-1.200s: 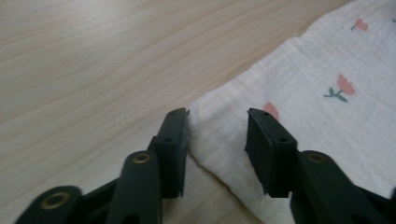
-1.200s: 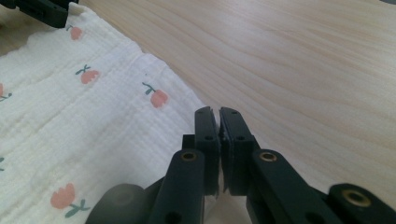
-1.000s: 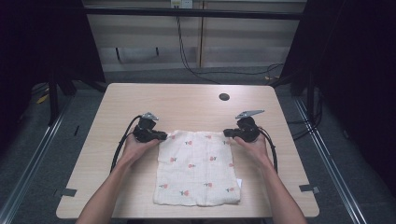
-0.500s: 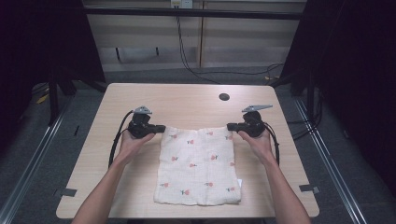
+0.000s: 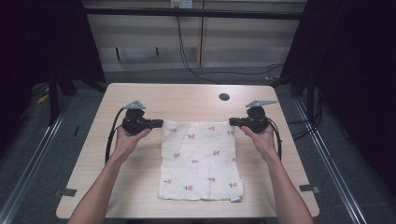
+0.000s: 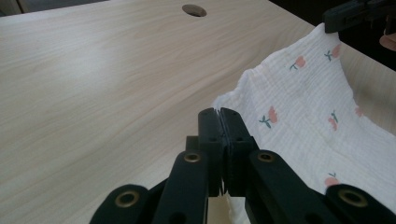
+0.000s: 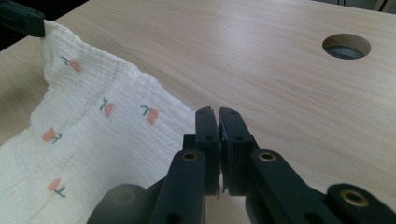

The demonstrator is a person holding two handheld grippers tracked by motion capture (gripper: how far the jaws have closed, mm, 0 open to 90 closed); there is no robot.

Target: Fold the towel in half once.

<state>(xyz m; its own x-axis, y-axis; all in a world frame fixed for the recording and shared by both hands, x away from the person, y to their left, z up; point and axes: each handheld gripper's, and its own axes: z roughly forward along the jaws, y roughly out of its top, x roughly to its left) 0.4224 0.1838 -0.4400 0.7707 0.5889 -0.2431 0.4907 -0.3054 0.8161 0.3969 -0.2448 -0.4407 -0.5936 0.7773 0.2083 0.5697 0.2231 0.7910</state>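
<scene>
A white cloth with small red flowers [image 5: 200,158] lies spread on the wooden table [image 5: 187,100], its far edge raised. My left gripper [image 5: 160,123] is shut on the cloth's far left corner, and my right gripper [image 5: 231,122] is shut on the far right corner. In the left gripper view the jaws of my left gripper [image 6: 219,113] pinch the cloth [image 6: 303,102], with the other gripper [image 6: 345,13] holding the far corner. In the right gripper view my right gripper [image 7: 218,113] clamps the cloth [image 7: 88,126] edge, with the other gripper [image 7: 21,18] at top left.
A round cable hole [image 5: 224,97] sits in the table beyond the cloth. Black cables trail from both grippers over the table. Dark floor and metal rails surround the table, and a cabinet with cables stands behind it.
Both grippers have moved away from me and apart, pulling the cloth's far edge taut and flattening the cloth into a neat rectangle.
</scene>
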